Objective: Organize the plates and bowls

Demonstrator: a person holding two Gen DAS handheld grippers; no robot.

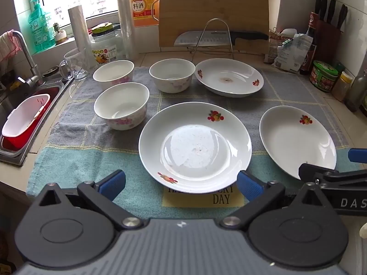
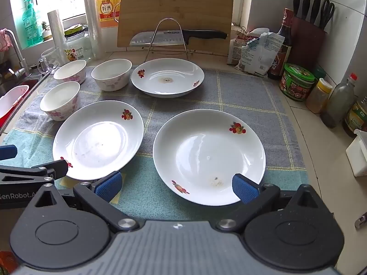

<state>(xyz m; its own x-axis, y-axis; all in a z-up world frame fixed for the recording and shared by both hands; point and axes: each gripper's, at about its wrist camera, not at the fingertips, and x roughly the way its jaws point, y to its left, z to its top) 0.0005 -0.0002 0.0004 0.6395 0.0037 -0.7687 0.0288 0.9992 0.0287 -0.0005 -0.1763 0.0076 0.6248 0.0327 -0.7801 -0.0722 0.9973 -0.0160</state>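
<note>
Three white plates with fruit decals lie on a checked cloth: a near middle plate, a near right plate and a far plate. Three white bowls with pink flowers stand at the left: near, far left, far middle. My left gripper is open, its jaws either side of the middle plate's near rim. My right gripper is open over the right plate's near rim.
A sink with a red and white basin lies at the left. A cutting board and a knife on a wire rack stand behind. Jars, bottles and a knife block line the right. A glass mug stands beside the far bowl.
</note>
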